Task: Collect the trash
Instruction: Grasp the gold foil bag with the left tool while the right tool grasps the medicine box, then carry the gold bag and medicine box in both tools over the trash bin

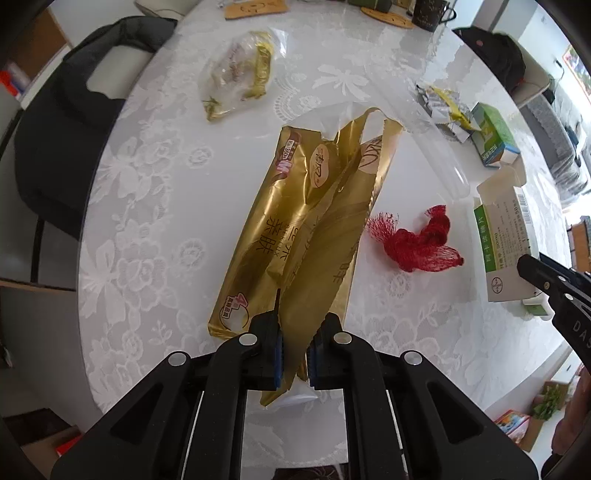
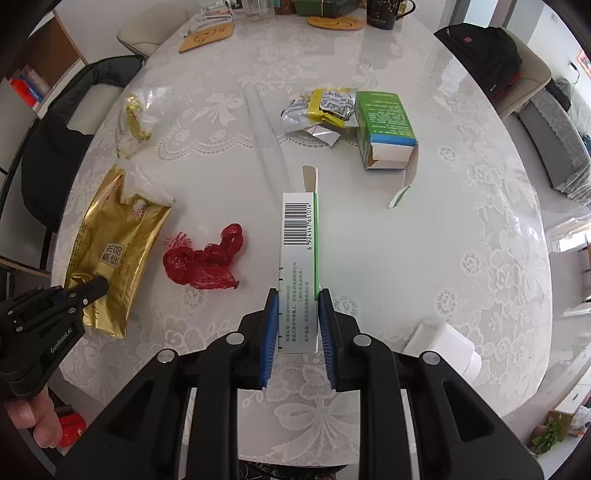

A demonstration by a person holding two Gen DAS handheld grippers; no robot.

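Claw (image 2: 297,325) on barcoded box (image 2: 297,258)

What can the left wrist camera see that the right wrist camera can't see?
Only the left wrist view shows the left hand-held gripper from behind, its fingers pinching the gold wrapper's end.

Only the right wrist view shows the barcode on the white and green box the right hand-held gripper holds, plus a white bottle by the table edge.

Both show the red net, the clear bag, the crumpled yellow packet, the green box and the black mug.
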